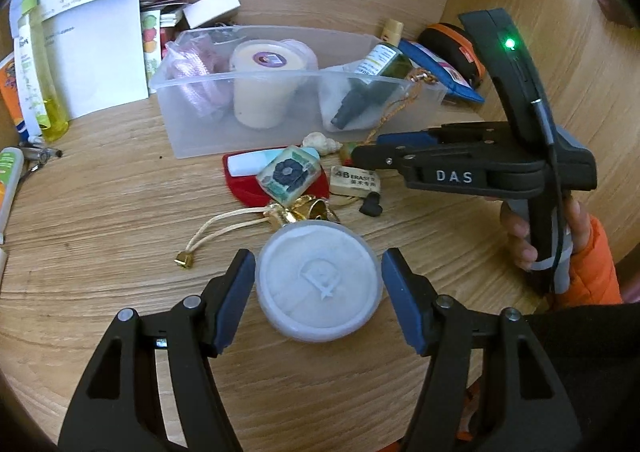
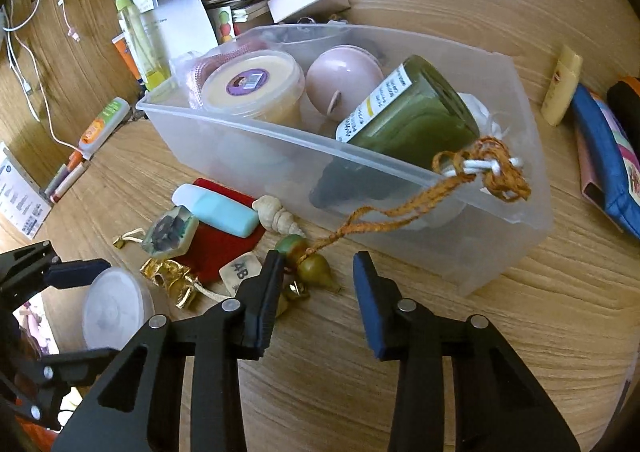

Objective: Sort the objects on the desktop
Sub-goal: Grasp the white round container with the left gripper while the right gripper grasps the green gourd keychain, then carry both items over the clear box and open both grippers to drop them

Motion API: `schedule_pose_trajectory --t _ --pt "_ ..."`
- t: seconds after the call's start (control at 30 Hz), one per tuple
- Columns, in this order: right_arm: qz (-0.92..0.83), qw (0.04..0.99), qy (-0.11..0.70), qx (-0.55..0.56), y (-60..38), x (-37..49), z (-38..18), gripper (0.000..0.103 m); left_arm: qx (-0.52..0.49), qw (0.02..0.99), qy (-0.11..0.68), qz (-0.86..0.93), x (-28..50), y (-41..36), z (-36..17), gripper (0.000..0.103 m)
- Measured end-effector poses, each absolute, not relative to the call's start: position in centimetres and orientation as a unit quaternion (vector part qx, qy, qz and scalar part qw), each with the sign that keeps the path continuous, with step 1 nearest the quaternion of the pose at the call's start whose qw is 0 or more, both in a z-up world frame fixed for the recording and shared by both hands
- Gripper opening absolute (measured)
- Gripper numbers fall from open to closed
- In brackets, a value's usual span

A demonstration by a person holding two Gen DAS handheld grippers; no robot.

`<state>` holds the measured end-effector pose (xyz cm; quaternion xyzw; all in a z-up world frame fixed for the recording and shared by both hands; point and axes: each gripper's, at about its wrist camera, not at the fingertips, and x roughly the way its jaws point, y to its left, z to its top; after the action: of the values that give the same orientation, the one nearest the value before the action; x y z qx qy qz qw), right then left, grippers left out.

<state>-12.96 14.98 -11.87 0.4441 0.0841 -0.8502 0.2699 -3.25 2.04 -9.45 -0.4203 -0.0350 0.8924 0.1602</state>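
My left gripper (image 1: 318,264) is shut on a round white lidded jar (image 1: 318,284) just above the wooden desk. The same jar (image 2: 116,308) shows at the left of the right wrist view. My right gripper (image 2: 318,264) is open and low over the desk. A green and brown bead pendant (image 2: 314,272) lies between its fingers, untouched by the pads. The pendant's orange cord (image 2: 400,212) runs up over the rim of a clear plastic box (image 2: 280,132). That box holds a cream tub (image 2: 252,80), a pink ball (image 2: 344,72) and a green bottle (image 2: 416,112).
Loose items lie in front of the box: a red pouch (image 1: 240,188), a flower resin block (image 1: 290,174), a 4B eraser (image 1: 354,180), a shell (image 1: 320,142) and a gold bell (image 1: 296,212). Papers and bottles (image 1: 44,92) stand at the left. A blue pouch (image 2: 604,156) lies to the right.
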Motion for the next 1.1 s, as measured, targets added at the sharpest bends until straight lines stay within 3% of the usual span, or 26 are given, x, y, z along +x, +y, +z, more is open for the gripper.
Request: schedule_pose_trajectory --t 0.2,0.27,0.37,0.8,1.1 --pt "-0.851 0.269 0.1 0.44 14.4 -13.2 -12.3 0.032 -0.422 0.163 -0.042 0.891 -3.3 2.0 -9.6 0.065" --pt "-0.849 0.274 0.108 0.439 14.0 -13.2 -12.5 0.02 -0.423 0.165 -0.043 0.89 -3.2 2.1 -9.6 0.066" --pt "-0.85 0.275 0.123 0.432 13.4 -13.1 -12.8 0.016 -0.429 0.166 -0.032 0.887 -2.9 2.7 -9.9 0.068" --pt "-0.856 0.293 0.071 0.419 15.6 -12.2 -10.9 0.015 -0.433 0.134 -0.023 0.891 -3.5 4.1 -10.7 0.066" --pt "-0.866 0.312 0.013 0.39 18.5 -11.1 -7.9 0.015 -0.402 0.133 -0.069 0.903 -3.1 2.6 -8.3 0.065"
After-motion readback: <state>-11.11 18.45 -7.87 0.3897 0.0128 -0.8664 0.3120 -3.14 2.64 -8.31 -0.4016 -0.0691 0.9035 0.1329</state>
